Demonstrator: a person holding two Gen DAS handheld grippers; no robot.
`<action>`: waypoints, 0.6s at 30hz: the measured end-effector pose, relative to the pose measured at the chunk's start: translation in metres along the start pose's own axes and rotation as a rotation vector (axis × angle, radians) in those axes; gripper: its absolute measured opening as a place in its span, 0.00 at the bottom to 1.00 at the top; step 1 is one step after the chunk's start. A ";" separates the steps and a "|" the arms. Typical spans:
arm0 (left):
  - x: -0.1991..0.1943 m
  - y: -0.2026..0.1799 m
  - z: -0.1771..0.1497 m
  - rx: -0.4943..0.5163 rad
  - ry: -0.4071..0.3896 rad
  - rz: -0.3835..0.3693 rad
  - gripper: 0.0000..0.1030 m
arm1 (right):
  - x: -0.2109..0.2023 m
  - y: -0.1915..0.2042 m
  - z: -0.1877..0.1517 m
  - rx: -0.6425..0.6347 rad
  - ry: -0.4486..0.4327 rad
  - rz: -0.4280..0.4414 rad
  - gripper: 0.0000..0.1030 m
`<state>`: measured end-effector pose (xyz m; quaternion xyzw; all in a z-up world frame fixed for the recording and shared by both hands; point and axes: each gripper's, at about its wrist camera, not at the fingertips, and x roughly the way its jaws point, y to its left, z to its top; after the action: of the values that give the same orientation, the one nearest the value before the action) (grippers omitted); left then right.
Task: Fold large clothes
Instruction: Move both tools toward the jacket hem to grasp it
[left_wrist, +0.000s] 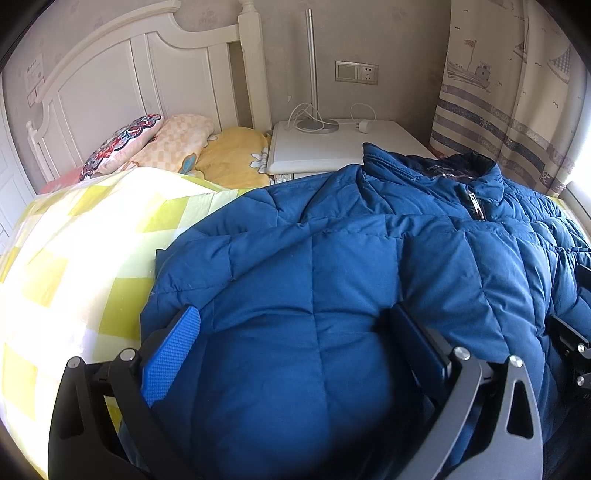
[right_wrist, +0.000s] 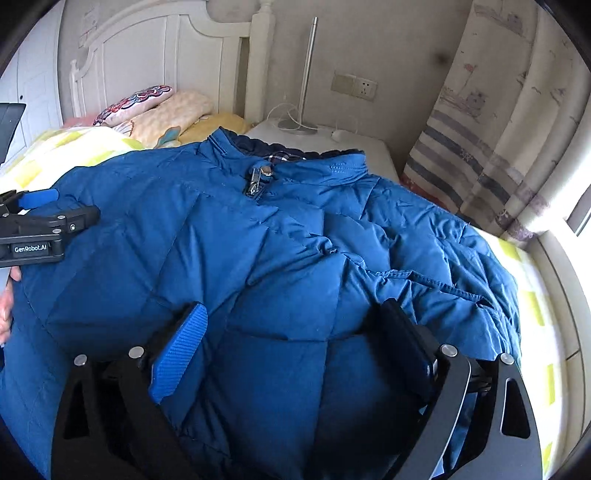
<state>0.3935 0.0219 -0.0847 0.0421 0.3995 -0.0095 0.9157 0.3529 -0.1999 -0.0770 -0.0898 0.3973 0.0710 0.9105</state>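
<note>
A large blue quilted down jacket (left_wrist: 351, 258) lies spread on the bed, zipped, collar toward the headboard. It also fills the right wrist view (right_wrist: 295, 258), with its zipper pull (right_wrist: 254, 184) near the collar. My left gripper (left_wrist: 295, 325) is open, its jaws wide apart over the jacket's left part, close above or on the fabric. My right gripper (right_wrist: 291, 321) is open too, jaws spread over the jacket's right part. The left gripper also shows at the left edge of the right wrist view (right_wrist: 55, 206).
The bed has a yellow-green checked cover (left_wrist: 92, 240). Pillows (left_wrist: 166, 144) lie by the white headboard (left_wrist: 129, 74). A white bedside table (left_wrist: 332, 147) holds a lamp base and cables. A patterned curtain (left_wrist: 517, 92) hangs at right.
</note>
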 end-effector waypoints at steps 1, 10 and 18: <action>0.000 0.001 0.000 0.001 -0.001 0.001 0.98 | -0.005 0.002 -0.003 0.001 0.000 0.001 0.86; 0.001 0.000 -0.002 0.003 0.003 0.009 0.98 | -0.058 -0.007 -0.016 0.077 -0.019 0.012 0.89; 0.000 -0.005 -0.003 0.023 0.003 0.041 0.98 | -0.054 -0.018 -0.049 0.058 0.024 -0.003 0.93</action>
<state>0.3912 0.0175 -0.0865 0.0606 0.3998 0.0046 0.9146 0.2854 -0.2316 -0.0680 -0.0647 0.4098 0.0571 0.9081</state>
